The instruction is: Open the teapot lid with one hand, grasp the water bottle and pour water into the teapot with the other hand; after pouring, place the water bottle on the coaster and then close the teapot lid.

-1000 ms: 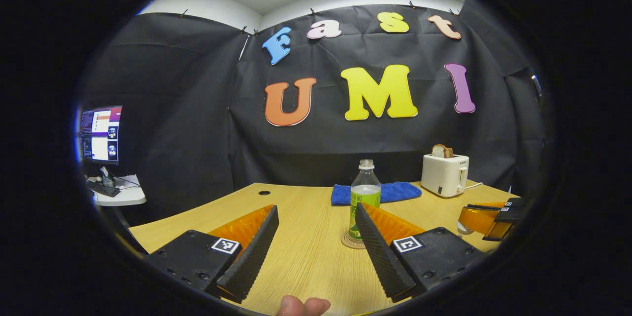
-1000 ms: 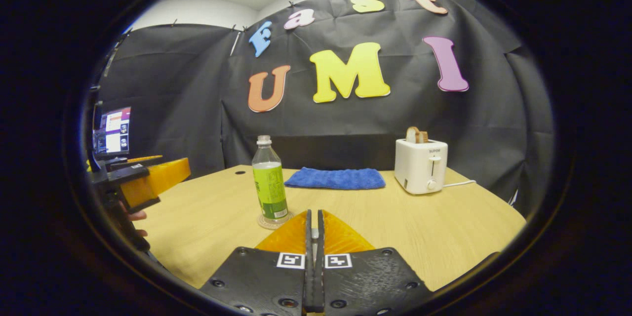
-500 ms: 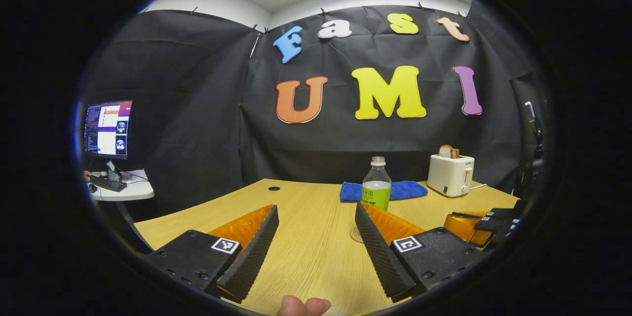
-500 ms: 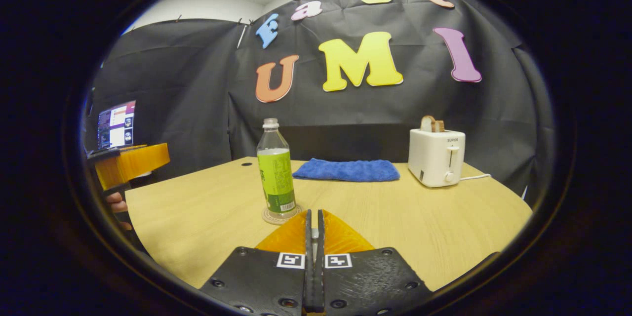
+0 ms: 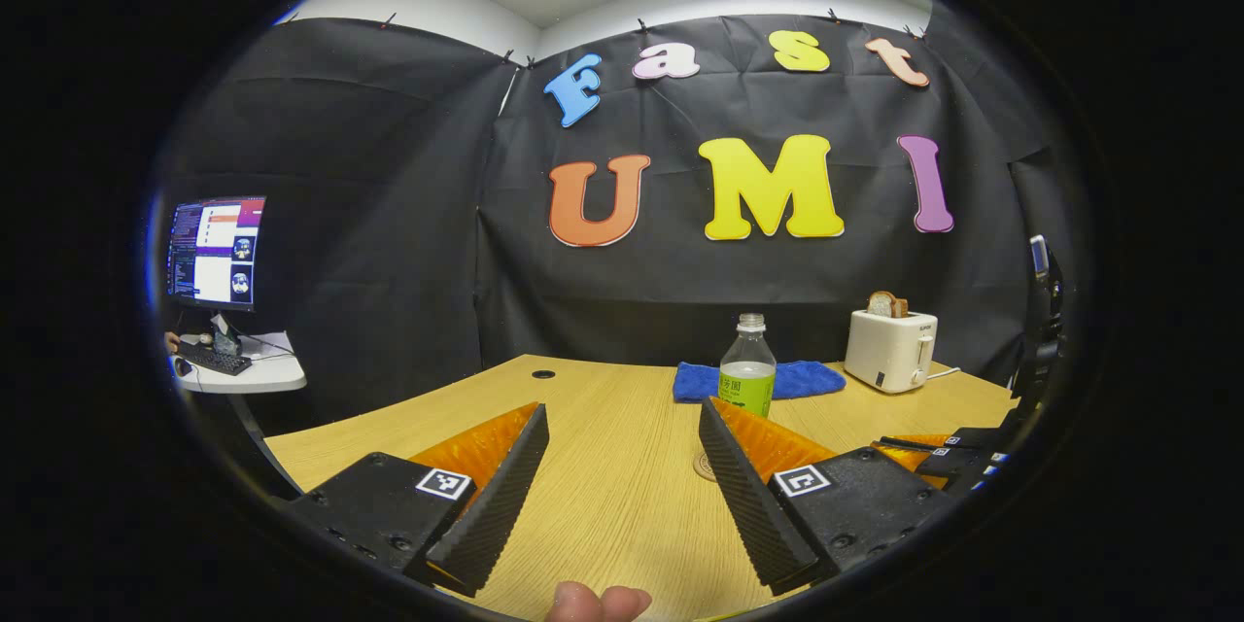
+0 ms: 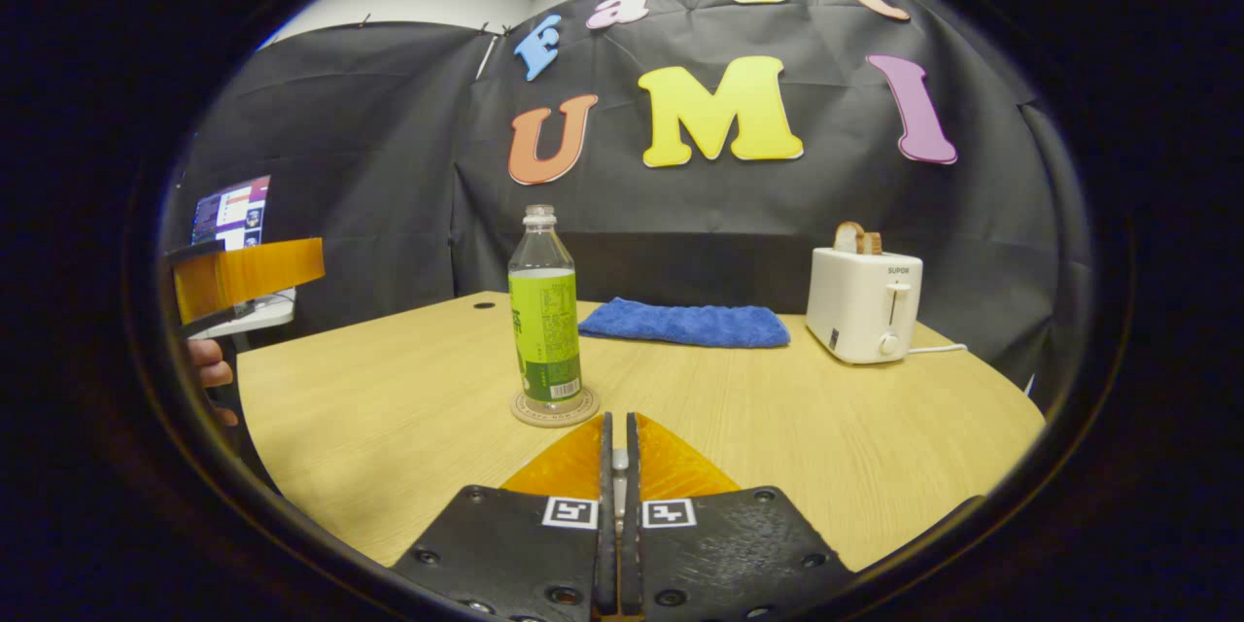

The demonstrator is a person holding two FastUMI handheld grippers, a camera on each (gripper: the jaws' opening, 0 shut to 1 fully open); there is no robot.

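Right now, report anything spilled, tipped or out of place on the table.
Nothing stands out: the clear green-labelled water bottle stands upright on its round coaster, and the wooden table looks dry.

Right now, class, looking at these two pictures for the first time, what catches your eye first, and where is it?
The green-labelled water bottle stands upright on a round coaster mid-table. Behind it lies a blue cloth, and to the right a white toaster with bread in it. Nearest, the right hand-held gripper is shut; the left hand-held gripper is open.
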